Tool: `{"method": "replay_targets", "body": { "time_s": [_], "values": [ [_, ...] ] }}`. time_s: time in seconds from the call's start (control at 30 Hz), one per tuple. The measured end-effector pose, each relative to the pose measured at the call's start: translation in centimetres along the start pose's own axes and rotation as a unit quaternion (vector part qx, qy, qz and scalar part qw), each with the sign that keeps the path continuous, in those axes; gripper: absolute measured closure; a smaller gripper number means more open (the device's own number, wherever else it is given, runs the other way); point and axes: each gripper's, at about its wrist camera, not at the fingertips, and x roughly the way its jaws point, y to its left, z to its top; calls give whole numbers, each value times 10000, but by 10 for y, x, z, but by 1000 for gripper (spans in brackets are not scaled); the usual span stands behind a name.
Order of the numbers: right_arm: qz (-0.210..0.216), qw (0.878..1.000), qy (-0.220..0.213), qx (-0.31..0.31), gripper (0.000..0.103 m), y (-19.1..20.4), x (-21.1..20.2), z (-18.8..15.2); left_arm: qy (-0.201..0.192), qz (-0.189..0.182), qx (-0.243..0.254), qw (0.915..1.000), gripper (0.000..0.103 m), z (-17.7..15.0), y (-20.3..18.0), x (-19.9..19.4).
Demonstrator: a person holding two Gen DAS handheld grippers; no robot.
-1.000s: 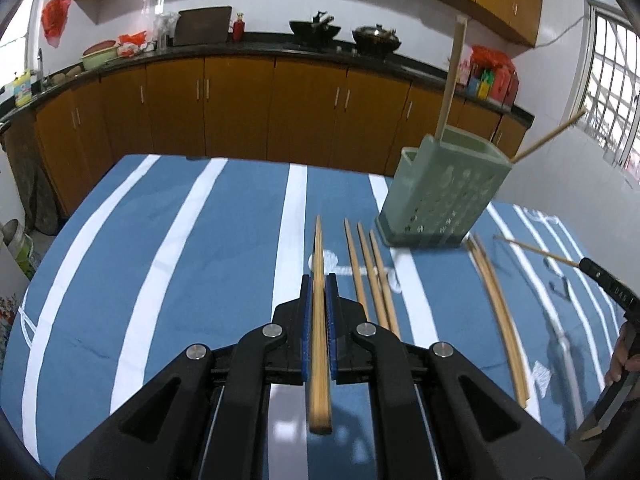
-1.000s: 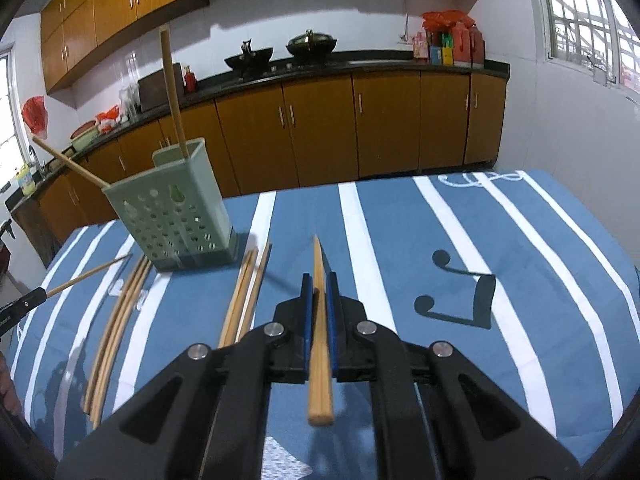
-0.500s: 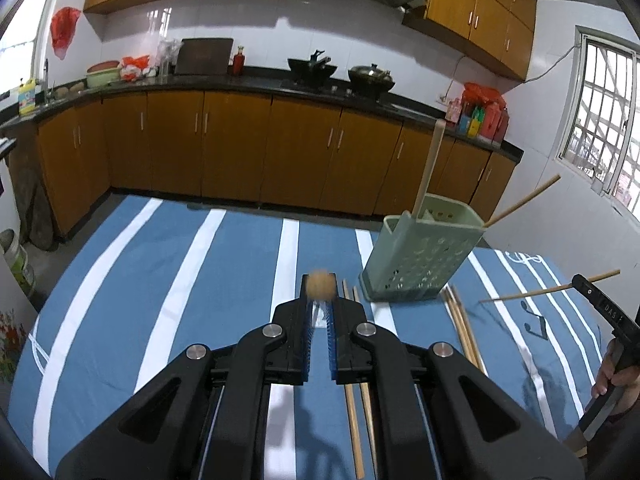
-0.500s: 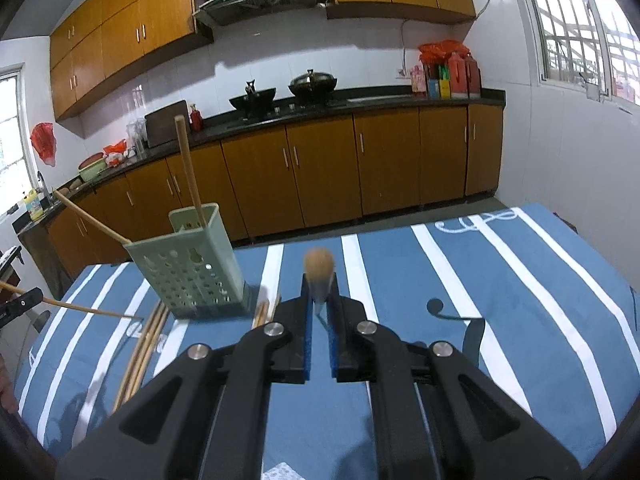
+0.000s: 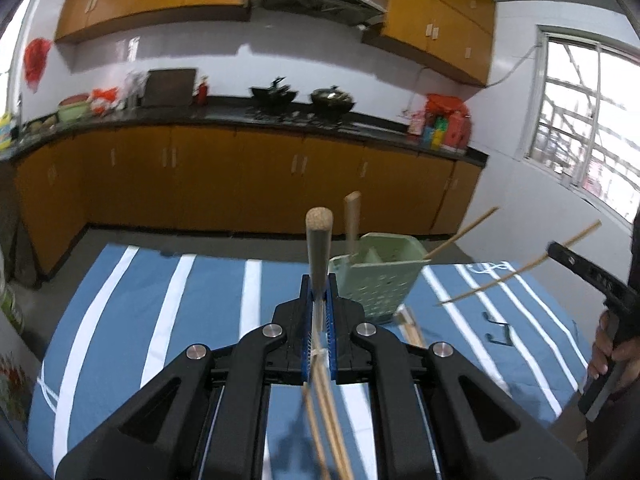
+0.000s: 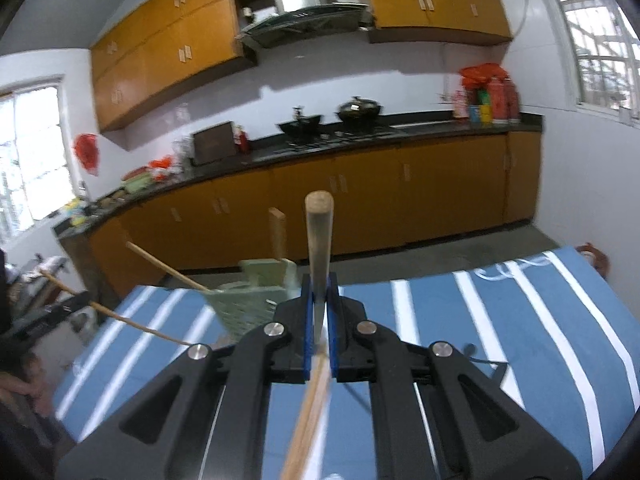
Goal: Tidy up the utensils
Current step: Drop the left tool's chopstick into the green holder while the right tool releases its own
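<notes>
My left gripper (image 5: 319, 292) is shut on a wooden chopstick (image 5: 319, 240) that now stands upright, blunt end up. My right gripper (image 6: 319, 292) is shut on another chopstick (image 6: 319, 232), also upright. The green perforated utensil holder (image 5: 376, 276) stands on the blue striped tablecloth just right of the left gripper; it holds two chopsticks. In the right wrist view the holder (image 6: 252, 300) is left of my fingers. The right gripper with its chopstick shows at the far right of the left wrist view (image 5: 592, 276). Loose chopsticks (image 5: 410, 326) lie by the holder.
The table has a blue cloth with white stripes (image 5: 172, 304). Orange kitchen cabinets (image 5: 240, 184) and a dark counter run behind it. A window (image 5: 580, 120) is on the right wall. The left hand and its gripper show at the left edge of the right wrist view (image 6: 44, 316).
Both grippers have lifted off the table and tilted up, so each held chopstick went from lying level to standing upright. Both views now look higher into the kitchen.
</notes>
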Motion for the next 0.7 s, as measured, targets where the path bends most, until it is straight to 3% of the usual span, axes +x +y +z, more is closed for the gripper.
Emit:
{"method": "replay_targets", "body": {
  "time_s": [0.13,0.37,0.47,0.7],
  "values": [
    [364,9990,-243,-63,96,15,-15,26,-249,-280,199,9991,97,22,-21,-16],
    [338,9977,-489,-320,96,41,2,59,-637,-311,469,9964,97,63,-49,-9],
    [250,9986,-282,-374,96,44,27,65,-469,-187,555,9972,97,75,-55,16],
    [139,9991,299,-279,95,37,79,59,175,-153,540,9983,97,69,-59,61]
  ]
}}
